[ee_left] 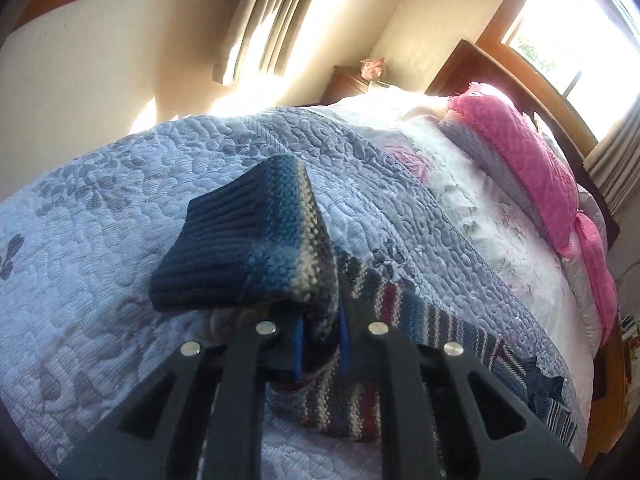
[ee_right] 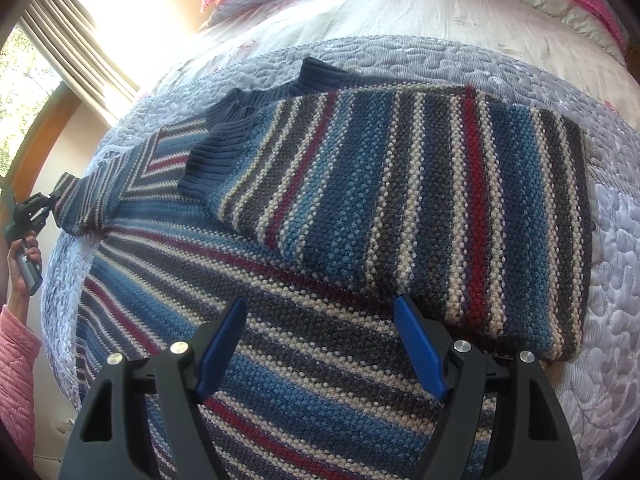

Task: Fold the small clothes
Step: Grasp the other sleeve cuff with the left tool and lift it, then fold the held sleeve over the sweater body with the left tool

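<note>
Pink pillows beyond sweater on quilted bedspread.

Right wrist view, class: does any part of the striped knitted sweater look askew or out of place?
Yes. One sleeve lies folded flat across the striped knitted sweater, but the other sleeve sticks out sideways past the quilt's edge, pinched by the left gripper. The right gripper hovers open above the body.
</note>
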The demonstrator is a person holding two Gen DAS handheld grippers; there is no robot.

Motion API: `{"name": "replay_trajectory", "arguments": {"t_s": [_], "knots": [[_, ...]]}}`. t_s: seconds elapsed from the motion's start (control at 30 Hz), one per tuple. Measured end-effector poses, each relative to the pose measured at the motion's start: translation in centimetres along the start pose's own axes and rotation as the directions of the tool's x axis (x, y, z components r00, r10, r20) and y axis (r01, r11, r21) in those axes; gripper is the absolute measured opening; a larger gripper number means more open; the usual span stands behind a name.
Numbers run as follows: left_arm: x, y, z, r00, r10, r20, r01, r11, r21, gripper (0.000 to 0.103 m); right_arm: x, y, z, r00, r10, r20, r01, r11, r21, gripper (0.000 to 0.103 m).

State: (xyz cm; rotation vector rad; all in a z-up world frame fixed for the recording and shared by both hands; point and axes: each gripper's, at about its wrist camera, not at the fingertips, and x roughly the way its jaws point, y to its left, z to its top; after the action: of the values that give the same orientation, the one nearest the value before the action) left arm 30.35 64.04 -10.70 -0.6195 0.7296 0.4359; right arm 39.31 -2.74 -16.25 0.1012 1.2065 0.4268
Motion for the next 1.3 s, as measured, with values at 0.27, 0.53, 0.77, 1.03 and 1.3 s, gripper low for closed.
{"name": "replay_trajectory", "arguments": {"t_s": [0.27, 0.53, 0.77, 1.03, 1.3], "knots": [[-1.3, -8.5, -2.6, 0.991, -0.134, -0.014, 0.134, 0.978, 0.159, 0.011, -1.4, -1.3, -0.4, 1.0, -0.002, 0.019, 0.002, 1.0, 0.012, 0.077], [-0.8, -16.6, -7.8, 0.96, -0.252, -0.12, 0.277, 0.917, 0.286, 0.011, -1.9, -1.9, -0.8, 1.0, 0.007, 0.024, -0.007, 1.0, 0.023, 0.077], [0.7, -22.4, -12.7, 0.923, -0.319, -0.216, 0.377, 0.864, 0.334, 0.011, -2.1, -2.3, -1.5, 1.0, 0.011, 0.023, -0.012, 1.0, 0.028, 0.077], [2.7, -27.5, -18.4, 0.888, -0.353, -0.296, 0.443, 0.828, 0.342, 0.011, -2.2, -3.0, -2.0, 1.0, 0.018, 0.021, -0.018, 0.999, 0.038, 0.077], [5.2, -30.2, -22.8, 0.874, -0.319, -0.366, 0.449, 0.818, 0.359, 0.011, -2.0, -3.2, -2.5, 1.0, 0.019, 0.016, -0.02, 0.999, 0.047, 0.077]]}}
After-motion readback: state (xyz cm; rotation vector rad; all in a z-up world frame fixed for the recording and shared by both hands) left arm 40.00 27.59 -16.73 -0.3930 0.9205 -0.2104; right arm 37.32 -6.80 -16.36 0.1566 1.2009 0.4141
